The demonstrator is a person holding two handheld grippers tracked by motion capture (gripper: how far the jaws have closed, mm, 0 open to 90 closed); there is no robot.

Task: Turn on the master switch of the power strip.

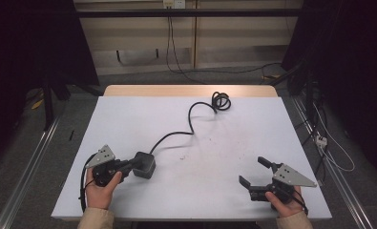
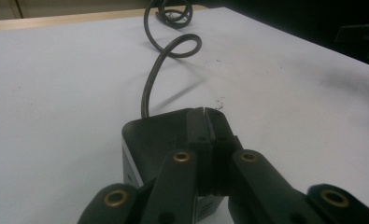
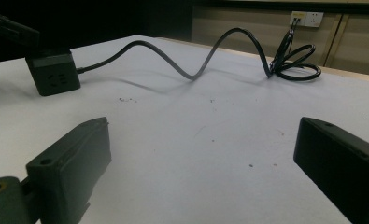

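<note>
Black cube power socket (image 1: 144,164) sits on the white table (image 1: 214,191), near-left area, w/ socket holes on a side face per right gripper view (image 3: 53,79). Its black cable (image 1: 176,136) leaves the far side, snakes toward far-center & ends in a small coil (image 1: 221,101) by the far table edge; in right gripper view the cable arches up off the surface before the coil (image 3: 296,65).

Left gripper (image 1: 131,164), held in the left hand (image 1: 100,188), touches the cube's left side. In left gripper view its jaws are pressed together, tips lying over the cube's top (image 2: 163,128); can't tell if they pinch anything.

Right gripper (image 1: 254,172), in the right hand (image 1: 284,202), sits near-right, well apart from the cube, jaws spread wide over bare table.

Wall outlet (image 3: 306,18) on the far wall.
</note>
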